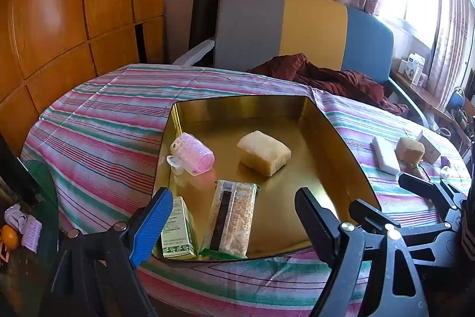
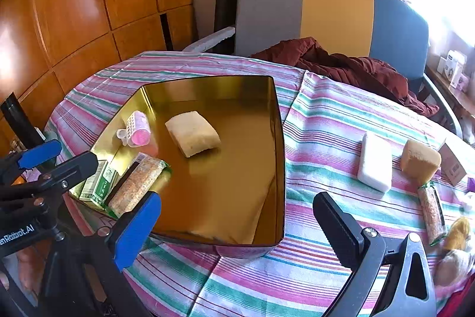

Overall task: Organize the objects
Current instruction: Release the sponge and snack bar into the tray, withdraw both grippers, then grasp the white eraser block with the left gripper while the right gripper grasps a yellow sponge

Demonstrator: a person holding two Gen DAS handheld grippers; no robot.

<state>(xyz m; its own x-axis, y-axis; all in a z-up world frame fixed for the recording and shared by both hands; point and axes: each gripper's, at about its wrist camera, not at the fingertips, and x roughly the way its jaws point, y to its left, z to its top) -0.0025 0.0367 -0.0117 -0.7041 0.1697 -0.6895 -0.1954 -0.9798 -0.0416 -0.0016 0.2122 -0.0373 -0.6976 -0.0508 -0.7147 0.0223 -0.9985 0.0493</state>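
A gold tin box (image 1: 326, 121) (image 2: 279, 138) stands on the striped tablecloth. In it lie a pale sponge block (image 1: 263, 152) (image 2: 192, 133), a pink hair roller (image 1: 194, 154) (image 2: 138, 128), a green carton (image 1: 177, 230) (image 2: 99, 183) and a wrapped cracker bar (image 1: 233, 217) (image 2: 135, 187). My left gripper (image 1: 234, 207) is open and empty over the box's near edge. My right gripper (image 2: 237, 210) is open and empty at the box's near right corner. Right of the box lie a white soap-like bar (image 2: 375, 162) (image 1: 385, 155), a brown sponge block (image 2: 420, 162) (image 1: 411, 150) and a second cracker bar (image 2: 432, 213).
A dark red cloth (image 2: 350, 64) lies at the table's far edge before a grey, yellow and blue chair (image 2: 335, 11). A small cardboard box (image 2: 452, 162) and yellow-white items (image 2: 457, 242) sit at the far right. Wooden panels (image 2: 74, 5) line the left.
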